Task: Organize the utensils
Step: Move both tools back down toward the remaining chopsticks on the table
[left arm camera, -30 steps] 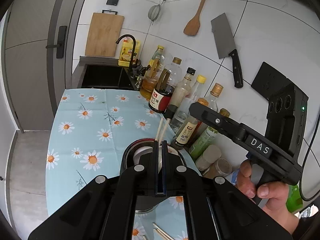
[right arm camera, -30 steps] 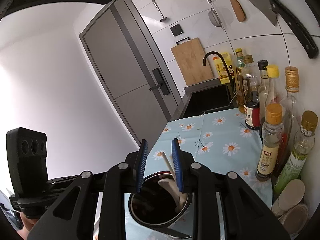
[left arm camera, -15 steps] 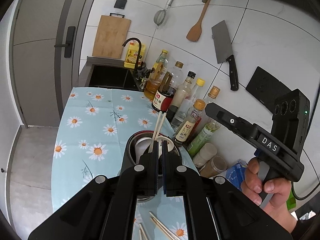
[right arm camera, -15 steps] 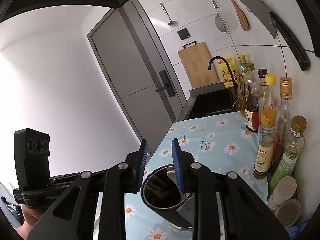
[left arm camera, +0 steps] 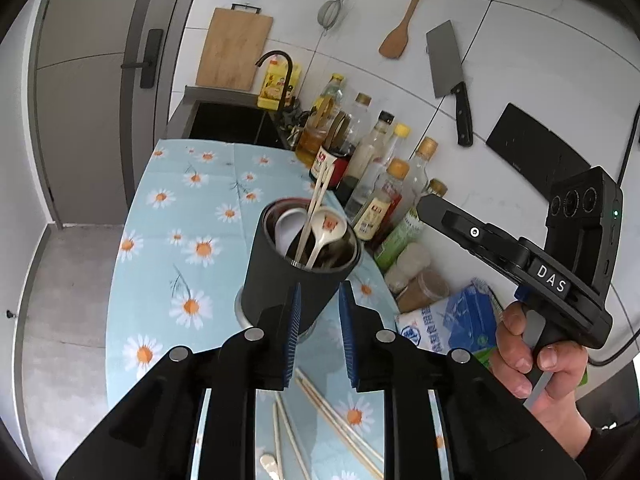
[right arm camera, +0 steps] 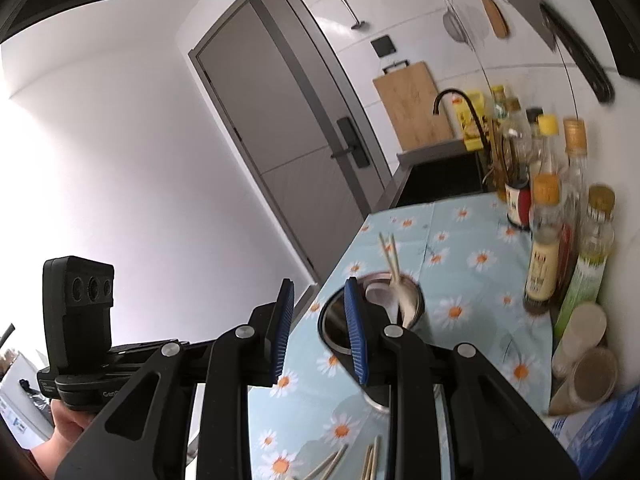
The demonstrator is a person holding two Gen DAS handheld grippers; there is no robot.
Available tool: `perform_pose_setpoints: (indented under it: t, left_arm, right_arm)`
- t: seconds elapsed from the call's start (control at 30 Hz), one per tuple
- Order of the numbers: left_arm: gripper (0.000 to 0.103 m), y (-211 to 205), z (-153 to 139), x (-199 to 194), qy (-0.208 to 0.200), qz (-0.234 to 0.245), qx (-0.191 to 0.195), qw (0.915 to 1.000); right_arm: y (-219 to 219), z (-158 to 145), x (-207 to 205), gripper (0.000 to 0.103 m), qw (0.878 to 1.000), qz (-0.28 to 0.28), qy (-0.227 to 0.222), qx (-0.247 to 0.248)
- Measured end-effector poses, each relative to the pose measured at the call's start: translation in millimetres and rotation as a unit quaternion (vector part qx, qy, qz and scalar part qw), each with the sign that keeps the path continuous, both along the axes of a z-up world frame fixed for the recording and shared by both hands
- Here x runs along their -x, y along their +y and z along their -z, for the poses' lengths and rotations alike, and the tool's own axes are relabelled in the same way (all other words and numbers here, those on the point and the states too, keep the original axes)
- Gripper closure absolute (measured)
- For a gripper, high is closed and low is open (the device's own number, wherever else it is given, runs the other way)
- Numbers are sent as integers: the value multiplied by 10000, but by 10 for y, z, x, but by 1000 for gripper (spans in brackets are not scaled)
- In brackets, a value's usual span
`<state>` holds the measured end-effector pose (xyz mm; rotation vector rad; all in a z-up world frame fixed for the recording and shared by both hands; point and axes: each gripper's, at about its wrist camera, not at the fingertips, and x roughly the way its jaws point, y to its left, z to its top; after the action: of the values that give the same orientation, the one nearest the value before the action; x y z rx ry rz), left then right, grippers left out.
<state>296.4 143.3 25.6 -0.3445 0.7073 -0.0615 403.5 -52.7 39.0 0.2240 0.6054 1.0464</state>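
Note:
A black utensil holder (left arm camera: 292, 276) with a metal liner stands on the daisy tablecloth (left arm camera: 188, 240). It holds a pair of chopsticks (left arm camera: 316, 204) and white spoons (left arm camera: 326, 228). My left gripper (left arm camera: 320, 336) hovers just in front of the holder. Its jaws are opening, and the blue pads press on nothing. In the right wrist view the holder (right arm camera: 412, 312) sits just right of my right gripper (right arm camera: 319, 332), which is open with nothing between its pads. Loose chopsticks (left arm camera: 336, 420) and a spoon (left arm camera: 268, 462) lie on the cloth below the left gripper.
Sauce and oil bottles (left arm camera: 384, 184) line the tiled wall on the right, with jars (left arm camera: 420, 288) and a blue bag (left arm camera: 456, 324) nearer. A sink with a black faucet (left arm camera: 280, 72) lies beyond the table. A cleaver (left arm camera: 448, 68) and wooden spatula (left arm camera: 400, 28) hang on the wall.
The left gripper was shut on the chopsticks over the holder; its jaws have parted and the chopsticks now stand in the holder. Both grippers have drawn back from the holder.

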Motion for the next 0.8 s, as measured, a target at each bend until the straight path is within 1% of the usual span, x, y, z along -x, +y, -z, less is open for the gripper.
perform_pose_setpoints:
  t: [0.07, 0.2, 0.3, 0.33, 0.4, 0.5, 0.6, 0.63, 0.7, 0.8]
  left_arm:
    - [84, -17, 56, 39, 90, 23, 4, 10000]
    - [84, -50, 210, 121, 315, 55, -15, 9995]
    - [84, -83, 349, 169, 549, 87, -35, 9984]
    - [84, -96, 422, 183, 712, 84, -52, 9974]
    - [84, -118, 508, 207, 870, 134, -34, 9961]
    - [84, -198, 664, 235, 1207, 305, -124, 9921]
    - [84, -267, 785, 247, 1443, 436, -225, 9883]
    - [84, -288, 839, 247, 1545, 457, -291, 9865]
    - [84, -318, 938, 243, 1719, 565, -300, 9830]
    - [84, -375, 1099, 210, 2042, 741, -432, 9752]
  right_arm:
    - [-25, 66, 61, 72, 9999, -42, 90, 40]
    - [-69, 215, 163, 71, 9993, -170, 280, 202]
    - [-144, 371, 245, 64, 9981, -252, 479, 289]
    - [-164, 413, 250, 64, 9977, -268, 553, 282]
    - [-208, 532, 286, 64, 9962, -318, 763, 279]
    - [-240, 659, 351, 64, 9945, -350, 934, 329]
    - [-265, 800, 451, 64, 9924, -453, 1044, 464]
    - [-275, 842, 474, 64, 9919, -469, 1070, 499]
    - [-295, 928, 521, 64, 9905, -505, 1147, 564]
    - [-344, 1064, 580, 64, 9880, -520, 1308, 631]
